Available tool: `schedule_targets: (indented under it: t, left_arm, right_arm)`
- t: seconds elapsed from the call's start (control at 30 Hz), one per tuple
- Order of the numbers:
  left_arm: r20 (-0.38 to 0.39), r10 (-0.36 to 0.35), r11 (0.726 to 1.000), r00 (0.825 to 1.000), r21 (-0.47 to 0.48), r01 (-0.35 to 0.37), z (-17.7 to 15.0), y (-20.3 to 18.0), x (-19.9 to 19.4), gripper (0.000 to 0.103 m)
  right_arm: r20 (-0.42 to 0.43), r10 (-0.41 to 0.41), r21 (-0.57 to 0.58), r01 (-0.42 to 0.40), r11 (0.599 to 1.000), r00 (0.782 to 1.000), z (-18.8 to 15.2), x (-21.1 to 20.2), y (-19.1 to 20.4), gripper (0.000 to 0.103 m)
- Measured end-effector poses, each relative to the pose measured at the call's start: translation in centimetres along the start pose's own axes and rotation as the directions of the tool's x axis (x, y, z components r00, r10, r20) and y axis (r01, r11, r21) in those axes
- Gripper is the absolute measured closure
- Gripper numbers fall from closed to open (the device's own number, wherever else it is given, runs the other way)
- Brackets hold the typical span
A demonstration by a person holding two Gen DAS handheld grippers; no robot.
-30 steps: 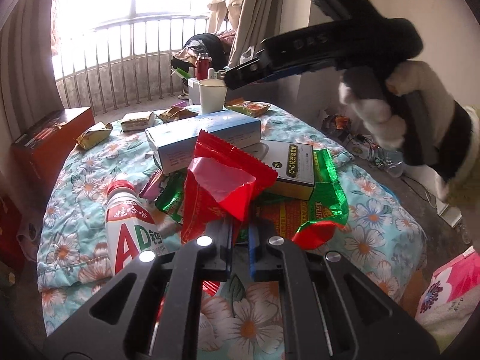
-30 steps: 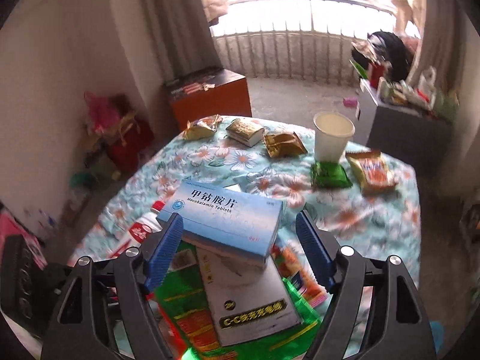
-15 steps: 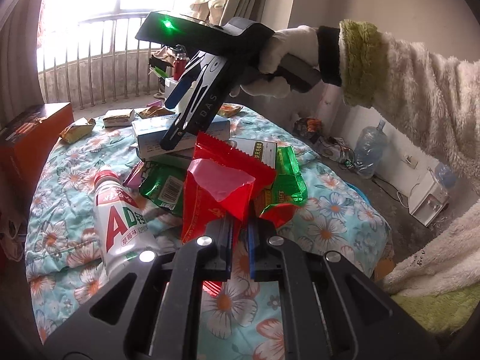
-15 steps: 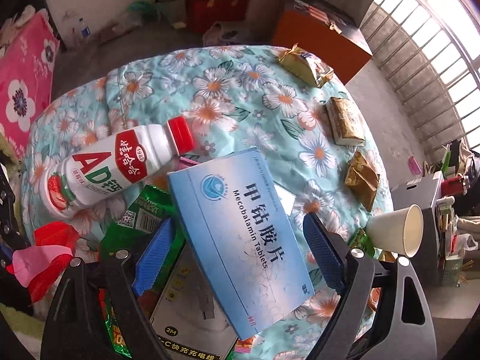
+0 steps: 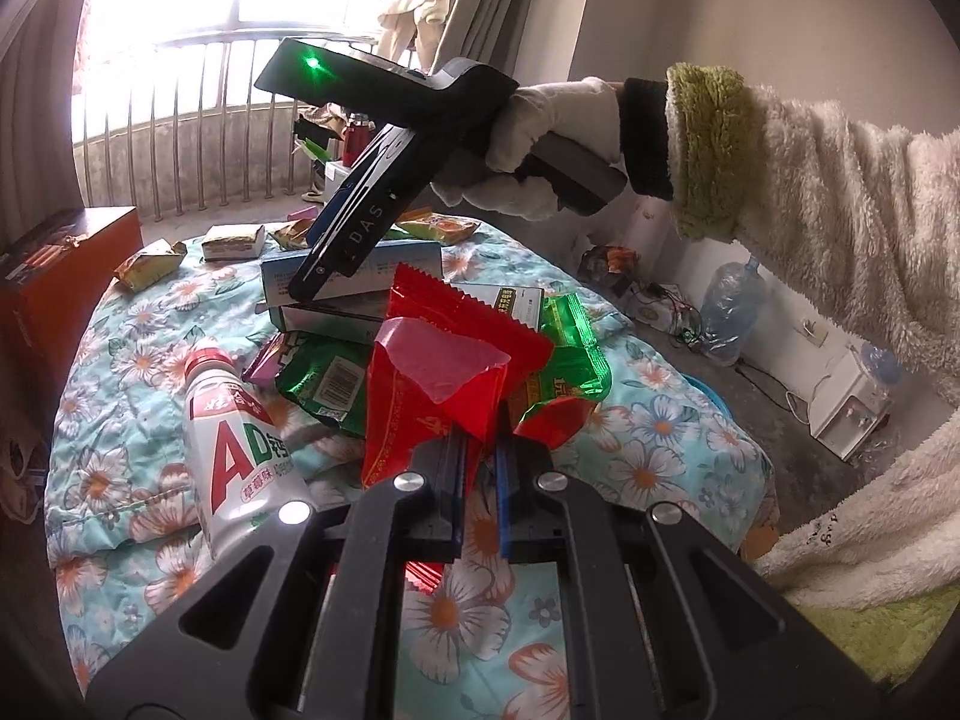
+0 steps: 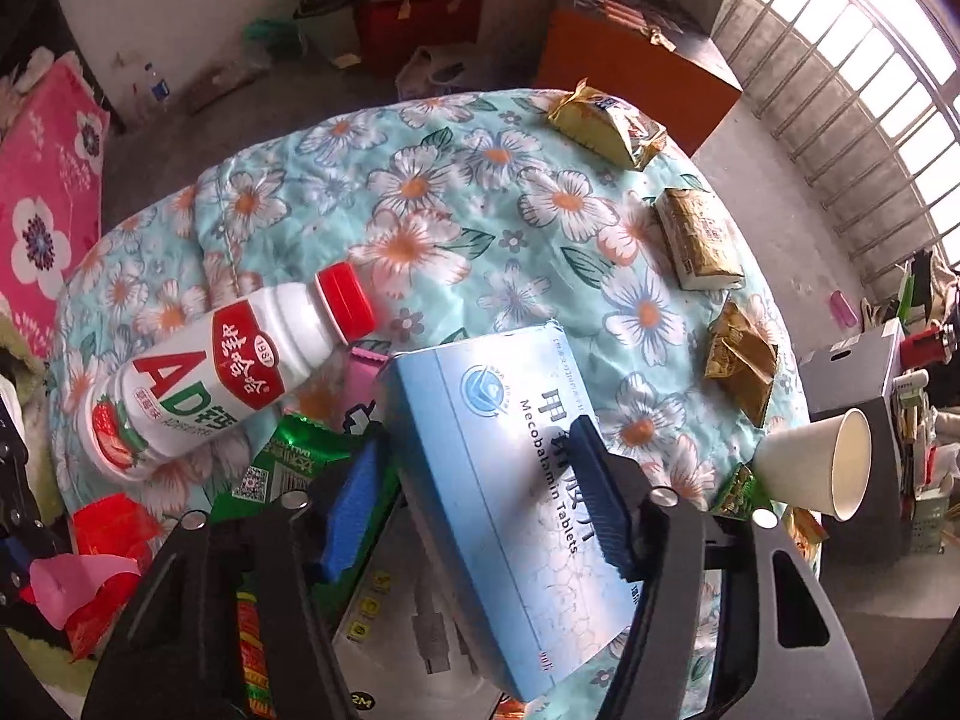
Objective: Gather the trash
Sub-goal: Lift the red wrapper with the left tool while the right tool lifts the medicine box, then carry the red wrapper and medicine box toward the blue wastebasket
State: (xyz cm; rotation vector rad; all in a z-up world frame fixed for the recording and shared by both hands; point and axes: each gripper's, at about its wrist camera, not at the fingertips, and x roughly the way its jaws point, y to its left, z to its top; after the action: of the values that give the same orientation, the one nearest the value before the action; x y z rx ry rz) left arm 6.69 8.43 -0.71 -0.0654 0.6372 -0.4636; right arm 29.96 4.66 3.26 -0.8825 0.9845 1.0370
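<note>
Floral cloth (image 5: 672,450) covers a round table near a barred window, littered with packets. From the left wrist view, the left gripper (image 5: 480,468) is pinched on a red wrapper (image 5: 444,384), which stands up from the jaws above the cloth. A bottle (image 5: 240,450) lies just to its left, marked "AD" in red. Beyond, the right gripper (image 5: 354,240), stamped "DAS", reaches down onto a blue box (image 5: 408,264) stacked on a white box (image 5: 336,318).

From the right wrist view, the right gripper (image 6: 480,504) straddles the blue box (image 6: 516,480), one pad on its top face, the other at its left edge; whether it grips firmly I cannot tell. The lid reads "Mecobalamin Tablets". The bottle (image 6: 228,378), red-capped, lies left; a paper cup (image 6: 822,468) stands right.

To do this well, I judge the jaws should seat squarely across the box's narrow width before lifting, since it rests tilted on the stack and could slide off. The wrapper is flimsy, so a firm pinch matters.
</note>
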Motion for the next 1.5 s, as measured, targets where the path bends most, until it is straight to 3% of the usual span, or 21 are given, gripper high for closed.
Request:
schedule_targets:
  t: [0.03,0.2,0.27,0.3,0.43,0.67,0.83,1.0,1.03,1.13,1.23,1.3,1.37,1.5]
  left_arm:
    - [0.001,0.001,1.0,1.0,-0.001,-0.001,0.0,0.1,0.0,0.097]
    - [-0.005,0.002,1.0,1.0,-0.001,-0.002,0.1,0.1,0.1,0.097]
    - [-0.005,0.0,1.0,1.0,0.004,0.0,0.2,0.0,0.2,0.097]
    - [-0.005,-0.001,1.0,1.0,0.008,0.001,0.2,-0.1,0.2,0.097]
    - [-0.012,-0.008,1.0,1.0,0.015,0.009,0.2,-0.4,0.5,0.097]
    - [-0.018,-0.038,0.999,0.999,0.017,0.039,0.3,-0.6,0.6,0.097]
    - [-0.017,-0.054,0.998,0.998,0.014,0.054,0.5,-0.6,0.5,0.097]
    - [-0.016,-0.054,0.999,0.998,0.007,0.054,0.5,-0.4,0.6,0.097]
    - [-0.016,-0.053,0.999,0.998,0.005,0.053,0.5,-0.3,0.6,0.097]
    - [-0.01,-0.047,0.999,0.999,-0.006,0.047,0.5,0.0,0.6,0.097]
    - [-0.002,-0.04,0.999,0.999,-0.013,0.04,0.6,0.2,0.4,0.097]
    - [0.005,-0.037,0.999,0.999,-0.015,0.037,0.6,0.3,0.2,0.097]
    - [0.014,-0.032,0.999,0.999,-0.015,0.032,0.7,0.2,-0.1,0.097]
    - [0.027,-0.022,1.0,0.999,-0.02,0.022,1.0,0.3,-0.4,0.097]
  right_arm:
    - [0.012,-0.001,0.023,0.001,1.0,1.0,-0.2,-0.2,-0.2,0.058]
    - [0.051,-0.027,0.05,0.024,0.998,0.998,-1.5,-1.2,0.2,0.057]
    - [0.064,-0.033,0.054,0.03,0.998,0.997,-1.4,-1.6,-0.1,0.046]
    - [0.076,-0.038,0.051,0.034,0.998,0.996,-1.3,-1.9,-0.2,0.034]
    - [0.073,0.011,0.045,-0.014,0.999,0.997,-0.3,-2.0,-1.3,0.015]
    - [-0.053,0.14,0.124,-0.132,0.983,0.989,1.6,3.0,-5.1,0.014]
    - [-0.086,0.266,0.167,-0.25,0.954,0.96,1.8,5.7,-5.8,0.014]
    - [-0.061,0.256,0.157,-0.244,0.957,0.965,1.8,5.3,-5.3,0.016]
    - [-0.054,0.246,0.158,-0.235,0.959,0.968,1.7,5.0,-5.3,0.022]
    - [-0.011,0.196,0.158,-0.191,0.969,0.981,1.4,3.4,-5.1,0.022]
    - [0.092,0.126,0.197,-0.142,0.97,0.988,0.3,0.6,-5.2,0.023]
    - [0.186,0.047,0.264,-0.096,0.96,0.981,-1.0,-2.0,-5.5,0.023]
    - [0.256,-0.097,0.392,-0.011,0.92,0.962,-2.9,-4.5,-6.0,0.024]
    - [0.292,-0.36,0.632,0.104,0.768,0.886,-8.5,-8.6,-5.1,0.026]
